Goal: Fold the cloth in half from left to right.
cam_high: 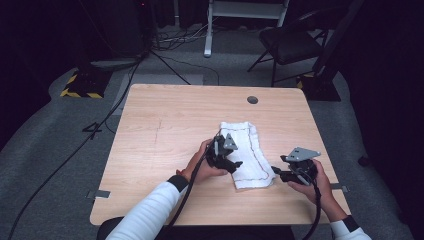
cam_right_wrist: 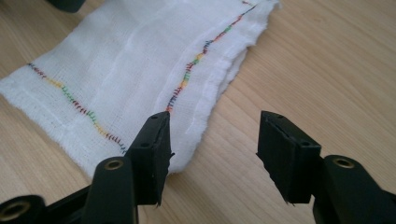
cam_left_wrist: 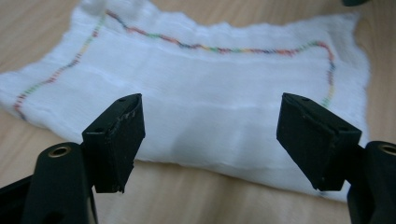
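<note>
A folded white cloth [cam_high: 250, 155] with a multicoloured stitched border lies flat on the wooden table [cam_high: 165, 130], right of centre. My left gripper [cam_high: 237, 164] is at the cloth's left edge, pointing right across it. In the left gripper view its jaws [cam_left_wrist: 210, 135] stand open with the cloth [cam_left_wrist: 224, 93] spread just beyond them and nothing between the pads. My right gripper [cam_high: 275, 171] sits at the cloth's near right corner. In the right gripper view it [cam_right_wrist: 212, 144] is open, its left jaw over the cloth's frayed corner [cam_right_wrist: 121, 70] and bare wood between the pads.
A round grey cable hole [cam_high: 252, 100] is set in the table's far edge. Beyond the table stand a black chair [cam_high: 290, 42], a white frame leg [cam_high: 207, 30] and a yellow-and-black striped base [cam_high: 80, 85]. Cables run across the grey floor at left.
</note>
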### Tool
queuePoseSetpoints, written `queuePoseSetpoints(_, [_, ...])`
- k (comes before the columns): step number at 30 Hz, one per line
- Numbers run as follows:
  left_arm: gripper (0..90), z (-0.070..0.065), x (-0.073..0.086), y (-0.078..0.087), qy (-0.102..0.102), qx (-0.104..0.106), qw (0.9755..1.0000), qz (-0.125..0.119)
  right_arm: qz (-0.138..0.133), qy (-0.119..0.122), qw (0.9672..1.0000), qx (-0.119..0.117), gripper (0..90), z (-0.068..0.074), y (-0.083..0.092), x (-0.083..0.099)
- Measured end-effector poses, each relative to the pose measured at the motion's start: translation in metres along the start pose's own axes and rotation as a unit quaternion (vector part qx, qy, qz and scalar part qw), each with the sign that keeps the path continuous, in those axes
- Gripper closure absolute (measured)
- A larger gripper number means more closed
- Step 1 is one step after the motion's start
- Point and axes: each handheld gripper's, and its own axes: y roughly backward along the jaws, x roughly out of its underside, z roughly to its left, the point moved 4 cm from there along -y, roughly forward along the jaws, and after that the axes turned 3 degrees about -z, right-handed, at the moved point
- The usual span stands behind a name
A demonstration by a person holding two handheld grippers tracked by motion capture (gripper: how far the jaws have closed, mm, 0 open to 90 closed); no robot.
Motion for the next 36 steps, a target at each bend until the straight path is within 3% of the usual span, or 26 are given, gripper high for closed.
queuePoseSetpoints(2, [23.9,-0.016,0.005,-0.004,-0.012,0.013,0.9998,0.011,0.018,0.006,0.9997,-0.013,41.6,0.002,-0.01,0.005])
queuePoseSetpoints(6, [23.9,-0.027,0.009,-0.011,-0.034,0.019,0.9988,0.028,0.028,0.005,0.9993,-0.024,39.8,0.0,-0.016,0.009])
queuePoseSetpoints(10, [22.6,-0.031,0.017,-0.018,-0.041,0.02,0.9979,0.047,0.052,0.009,0.9978,-0.039,37.2,-0.001,-0.023,0.019])
queuePoseSetpoints(18, [23.8,-0.032,0.026,-0.013,-0.035,0.02,0.9981,0.047,0.052,0.006,0.9969,-0.059,37.0,0.0,-0.026,0.024])
queuePoseSetpoints(23, [23.9,-0.036,0.032,-0.004,-0.042,0.016,0.9978,0.049,0.047,0.012,0.9958,-0.078,39.3,0.011,-0.025,0.024])
queuePoseSetpoints(30, [23.9,-0.04,0.048,0.011,-0.032,0.018,0.9983,0.045,0.041,0.029,0.9948,-0.088,39.3,0.03,-0.024,0.021])
queuePoseSetpoints(36, [23.8,-0.044,0.064,0.028,-0.018,0.02,0.9988,0.041,0.032,0.048,0.992,-0.112,37.7,0.052,-0.025,0.016])
